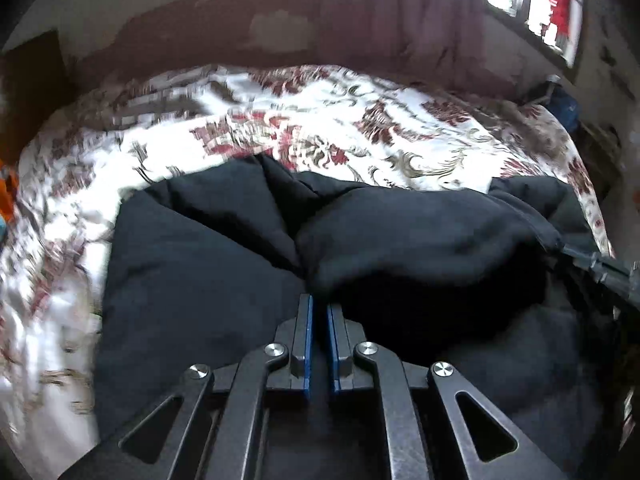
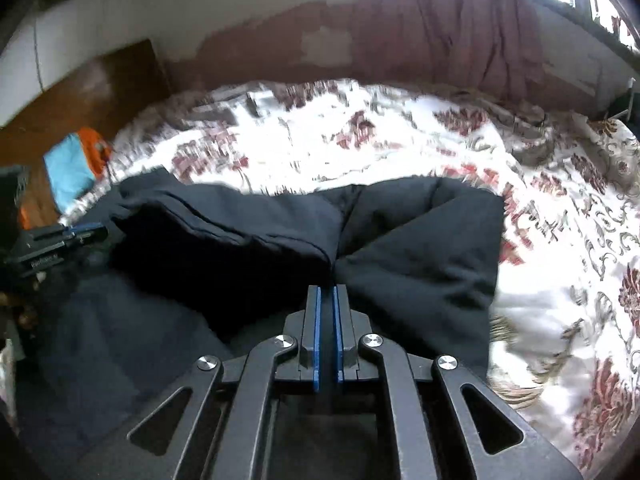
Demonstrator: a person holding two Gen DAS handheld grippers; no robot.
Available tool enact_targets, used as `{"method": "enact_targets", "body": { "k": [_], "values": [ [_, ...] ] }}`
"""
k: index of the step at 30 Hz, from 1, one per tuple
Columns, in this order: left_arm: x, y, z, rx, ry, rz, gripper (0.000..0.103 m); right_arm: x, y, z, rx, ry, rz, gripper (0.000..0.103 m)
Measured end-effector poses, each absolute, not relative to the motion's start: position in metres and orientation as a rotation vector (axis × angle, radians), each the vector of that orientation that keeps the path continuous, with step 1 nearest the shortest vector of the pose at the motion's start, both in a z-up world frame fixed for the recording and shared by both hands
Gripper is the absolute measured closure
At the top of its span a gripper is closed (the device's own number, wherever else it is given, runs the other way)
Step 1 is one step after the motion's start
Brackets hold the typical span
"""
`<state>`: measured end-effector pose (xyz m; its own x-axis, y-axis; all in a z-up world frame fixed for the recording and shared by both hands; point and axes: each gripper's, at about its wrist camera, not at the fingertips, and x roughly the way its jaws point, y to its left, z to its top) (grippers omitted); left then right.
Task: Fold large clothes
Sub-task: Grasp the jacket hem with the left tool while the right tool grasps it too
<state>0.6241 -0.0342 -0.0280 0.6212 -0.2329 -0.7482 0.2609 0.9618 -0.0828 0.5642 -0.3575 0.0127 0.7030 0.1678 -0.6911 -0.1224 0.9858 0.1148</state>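
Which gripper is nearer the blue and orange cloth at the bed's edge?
Left. The left gripper sits just below the blue and orange cloth; the right gripper is farther off.

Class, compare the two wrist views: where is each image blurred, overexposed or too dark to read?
Left wrist view: floral bedspread smeared by motion blur, window blown out, dark garment nearly featureless, left claw sharp. Right wrist view: bedspread blurred and glaring white, garment folds lost in shadow, right claw sharp; both edges curve from fisheye.

No legible text on anything.
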Motion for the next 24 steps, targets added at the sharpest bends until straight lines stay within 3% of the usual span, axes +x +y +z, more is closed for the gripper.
{"method": "enact_targets", "body": {
  "k": [4, 5, 7, 8, 11, 13, 14, 16, 20, 22, 24],
  "values": [
    [0.602, -0.020, 0.008, 0.010, 0.700, -0.350, 0.092, 0.589, -0.351, 0.039, 0.154, 0.714, 0.199, 0.062],
    [0.602, -0.021, 0.016, -0.005, 0.666, -0.358, 0.090, 0.596, -0.347, 0.039, 0.185, 0.717, 0.219, 0.062],
    [0.614, -0.029, 0.032, -0.052, 0.619, -0.358, 0.065, 0.619, -0.336, 0.033, 0.263, 0.759, 0.274, 0.062],
    [0.622, -0.035, 0.037, -0.084, 0.609, -0.357, 0.060, 0.630, -0.330, 0.026, 0.290, 0.794, 0.296, 0.062],
    [0.648, -0.059, 0.038, -0.141, 0.642, -0.403, 0.056, 0.645, -0.313, -0.001, 0.271, 0.902, 0.338, 0.069],
    [0.664, -0.080, 0.026, -0.133, 0.706, -0.470, 0.056, 0.646, -0.301, -0.025, 0.161, 0.995, 0.313, 0.085],
    [0.667, -0.088, 0.019, -0.115, 0.738, -0.502, 0.057, 0.645, -0.298, -0.035, 0.121, 1.022, 0.307, 0.085],
    [0.672, -0.107, -0.002, -0.010, 0.842, -0.523, 0.081, 0.644, -0.297, -0.054, 0.082, 1.074, 0.304, 0.091],
    [0.668, -0.118, -0.054, 0.141, 0.988, -0.503, 0.090, 0.654, -0.310, -0.078, 0.146, 1.103, 0.299, 0.103],
    [0.674, -0.110, -0.065, 0.097, 1.031, -0.481, 0.098, 0.663, -0.307, -0.088, 0.146, 1.114, 0.293, 0.103],
    [0.679, -0.110, -0.073, 0.099, 1.054, -0.457, 0.099, 0.666, -0.300, -0.095, 0.125, 1.117, 0.275, 0.103]
  ]
}}
